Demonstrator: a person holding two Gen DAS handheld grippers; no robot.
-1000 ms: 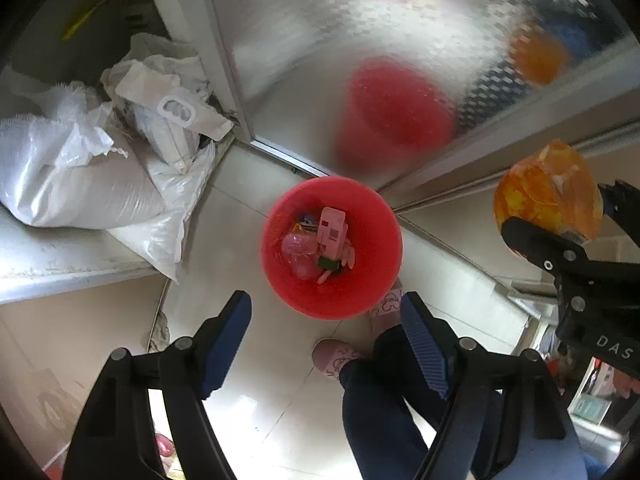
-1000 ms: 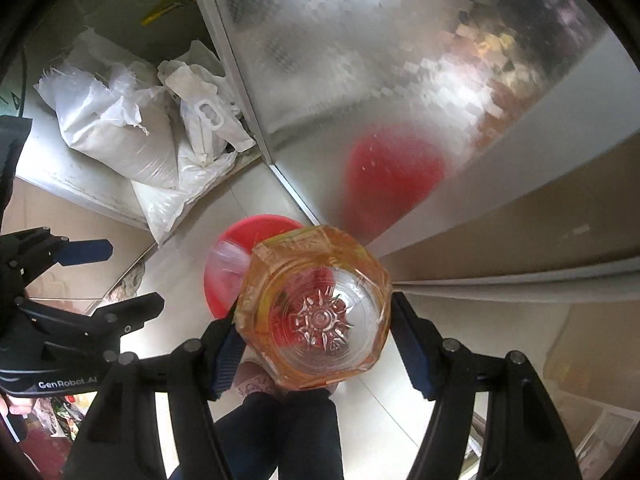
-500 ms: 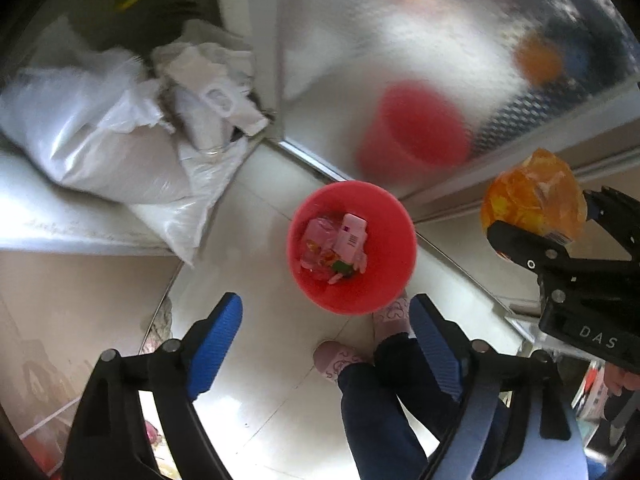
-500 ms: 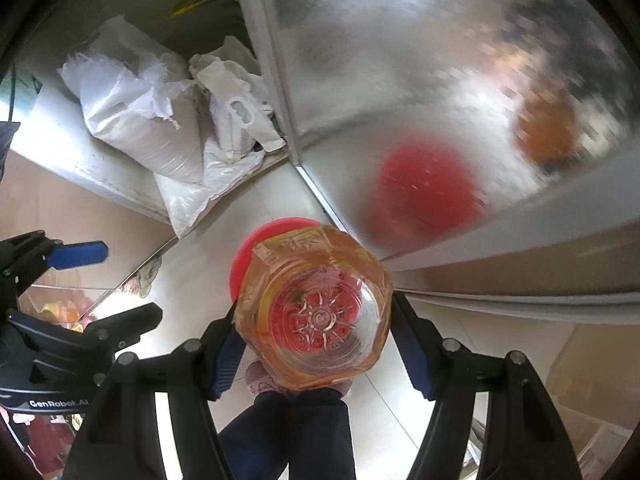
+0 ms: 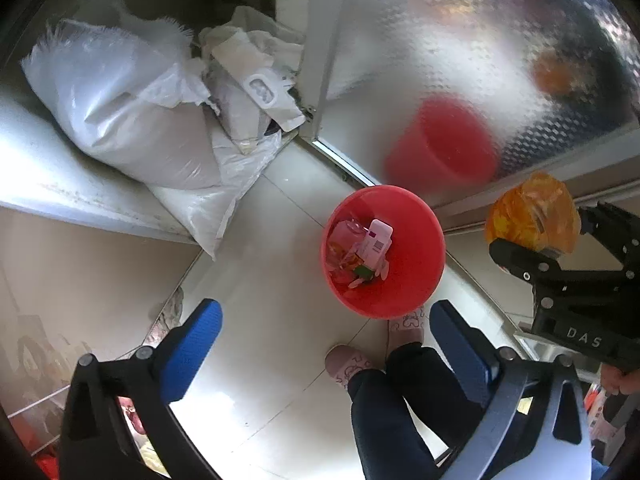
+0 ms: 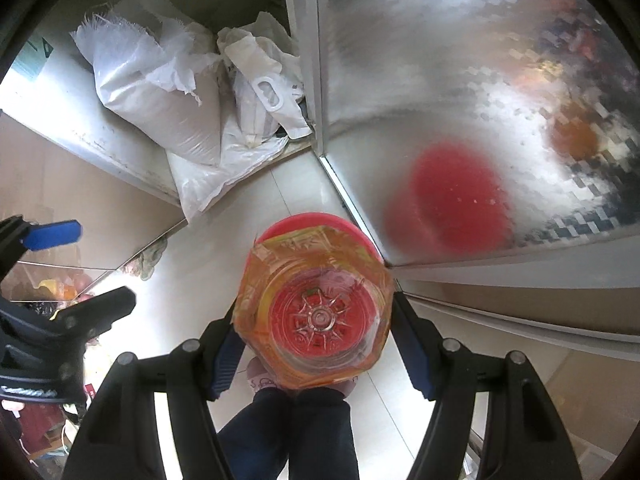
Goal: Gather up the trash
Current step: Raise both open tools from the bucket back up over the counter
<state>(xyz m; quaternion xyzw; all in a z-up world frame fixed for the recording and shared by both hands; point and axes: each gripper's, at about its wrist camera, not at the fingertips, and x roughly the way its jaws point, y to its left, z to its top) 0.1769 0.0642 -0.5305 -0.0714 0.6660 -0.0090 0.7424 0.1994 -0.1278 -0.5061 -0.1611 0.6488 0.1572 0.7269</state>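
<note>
Now, left gripper [image 5: 324, 344]: jaws have just been opening and stand wide apart, nothing between them, looking straight down at the floor.
Red bin [image 5: 416, 280]: on the tiles by the person's slippers, already holding a pink bottle [image 5: 376, 242] and wrappers.
Right gripper [image 6: 316, 340]: clamped on the orange plastic bottle [image 6: 316, 312], base downward.
Change: bottle has drifted from beside the bin to directly over it.
Meaning: release probably comes next.
</note>
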